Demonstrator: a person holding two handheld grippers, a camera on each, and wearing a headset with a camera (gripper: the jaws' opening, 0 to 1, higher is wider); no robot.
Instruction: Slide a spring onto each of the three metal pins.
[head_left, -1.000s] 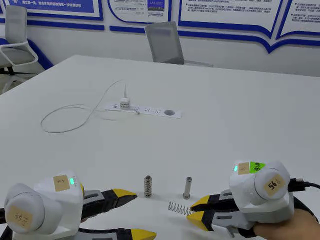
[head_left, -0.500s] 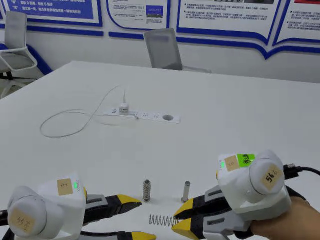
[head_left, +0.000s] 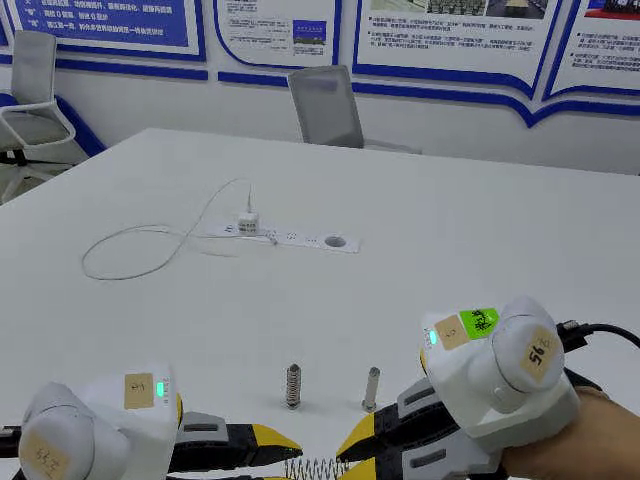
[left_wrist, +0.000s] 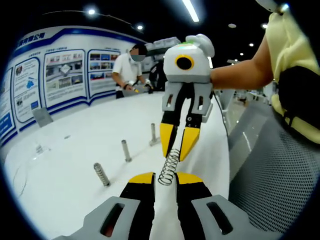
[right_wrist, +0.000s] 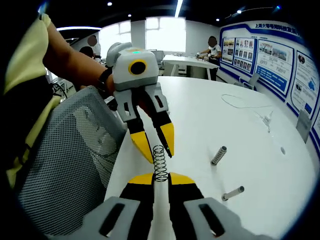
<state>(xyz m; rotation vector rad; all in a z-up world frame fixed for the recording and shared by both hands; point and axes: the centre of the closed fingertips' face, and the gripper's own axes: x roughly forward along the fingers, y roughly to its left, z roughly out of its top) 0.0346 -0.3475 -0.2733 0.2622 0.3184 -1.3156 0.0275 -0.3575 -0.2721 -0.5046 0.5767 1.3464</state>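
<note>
Loose spring (left_wrist: 169, 167): laid out straight between the two grippers, at the near edge of the worktop (head_left: 450, 250). Resting on it or just above it, cannot tell. One end tucked between the yellow tips of the right gripper (right_wrist: 161, 177), pinched there by jaws drawn almost together. Other end set between the tips of the left gripper (left_wrist: 166, 179), jaws narrowed close about it. Pressing it or only flanking it, cannot tell. Grippers nose to nose, tips near each other, bridged by the loose spring.

Just beyond the tips in the head view: pin with a spring (head_left: 293, 385), upright, most of its shaft covered. To its right and apart from it, bare pin (head_left: 371, 388), upright too, near the right gripper's white body. In the left gripper view, third pin (left_wrist: 153, 134) further along the same row, upright and bare, just beside the right gripper's yellow finger as seen there.

Behind the right gripper, the hand (head_left: 585, 450) holding it.

Farther up the worktop: white power strip (head_left: 290, 238) with a plug in it, and a thin white cable (head_left: 120, 240) looping off to the left. Past the far edge, a grey chair (head_left: 325, 100). On the wall, blue-framed posters (head_left: 440, 30). In the right gripper view, a mesh chair back (right_wrist: 65, 160) just beside the worktop's edge. In the left gripper view, a person (left_wrist: 127, 77) standing at the far end of the room.
</note>
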